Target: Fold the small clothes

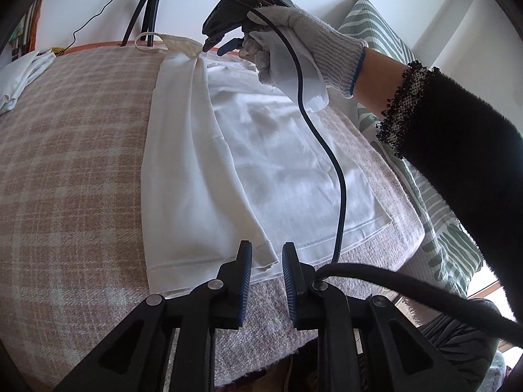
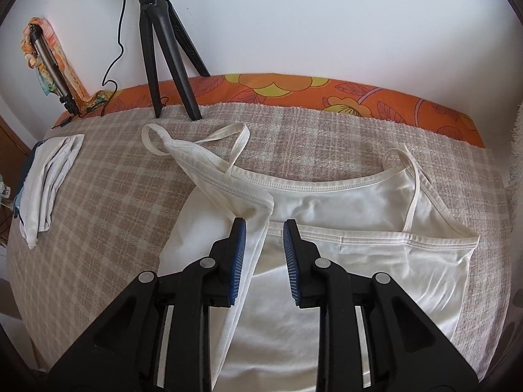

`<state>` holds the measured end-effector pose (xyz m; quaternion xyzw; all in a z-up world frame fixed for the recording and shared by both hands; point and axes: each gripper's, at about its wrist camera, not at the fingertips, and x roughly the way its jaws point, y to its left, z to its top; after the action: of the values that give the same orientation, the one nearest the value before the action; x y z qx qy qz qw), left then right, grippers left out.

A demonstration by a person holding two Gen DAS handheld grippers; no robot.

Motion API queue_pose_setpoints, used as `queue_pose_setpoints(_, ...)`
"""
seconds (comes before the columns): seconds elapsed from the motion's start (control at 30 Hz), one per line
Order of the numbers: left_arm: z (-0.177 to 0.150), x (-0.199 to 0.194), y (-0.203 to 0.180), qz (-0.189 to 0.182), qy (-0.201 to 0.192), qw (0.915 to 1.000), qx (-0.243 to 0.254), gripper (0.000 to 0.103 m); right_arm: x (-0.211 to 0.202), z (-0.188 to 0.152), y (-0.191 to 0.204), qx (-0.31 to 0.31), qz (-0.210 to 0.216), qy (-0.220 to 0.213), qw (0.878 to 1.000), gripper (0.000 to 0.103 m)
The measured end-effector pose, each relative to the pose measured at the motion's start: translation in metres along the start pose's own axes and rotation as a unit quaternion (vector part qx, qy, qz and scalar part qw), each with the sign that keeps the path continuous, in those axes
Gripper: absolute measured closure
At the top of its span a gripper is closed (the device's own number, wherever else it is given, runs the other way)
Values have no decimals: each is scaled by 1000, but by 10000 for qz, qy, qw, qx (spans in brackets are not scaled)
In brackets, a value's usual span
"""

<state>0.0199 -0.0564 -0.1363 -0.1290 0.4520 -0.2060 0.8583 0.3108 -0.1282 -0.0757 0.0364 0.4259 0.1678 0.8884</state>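
Camisole (image 2: pixel 343 228) lies flat on the checked blanket (image 1: pixel 65 163), left side panel already folded over the middle. My left gripper (image 1: pixel 267 261) sits at the hem, jaws apart, holding nothing. My right gripper (image 2: pixel 261 238) is up by the neckline, jaws also apart, empty.

Risk: the folded panel is loose, so a drag could pull it back open. The left strap (image 2: pixel 196 137) is splayed outward and may end up sticking out.

Only the right view shows both straps and the folded pile (image 2: pixel 49 170); only the left shows the hem and the cable (image 1: pixel 327 150) hanging over the cloth, a snag risk.
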Motion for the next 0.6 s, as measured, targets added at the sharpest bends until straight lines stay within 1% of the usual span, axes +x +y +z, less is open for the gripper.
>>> queue_pose_setpoints(0.03,-2,0,0,17,-5,10000,36,85,-5,-2,-4,45,4,-41,10000,79)
queue_pose_setpoints(0.1,-6,-4,-1,83,-25,9999,121,80,-16,-5,-13,160,51,-117,9998,79)
queue_pose_setpoints(0.2,-9,-8,1,110,-49,9998,130,80,-32,-15,-26,361,309,-173,9987,77)
queue_pose_setpoints(0.3,-10,-13,2,180,-115,9997,102,80,-37,-24,-34,457,434,-183,9978,77)
queue_pose_setpoints(0.43,-9,-15,3,375,-179,9990,158,80,-24,-33,-41,765,859,-129,9933,77)
queue_pose_setpoints(0.6,-7,-6,14,483,-50,9988,41,80,5,-35,-28,703,1048,99,9920,77)
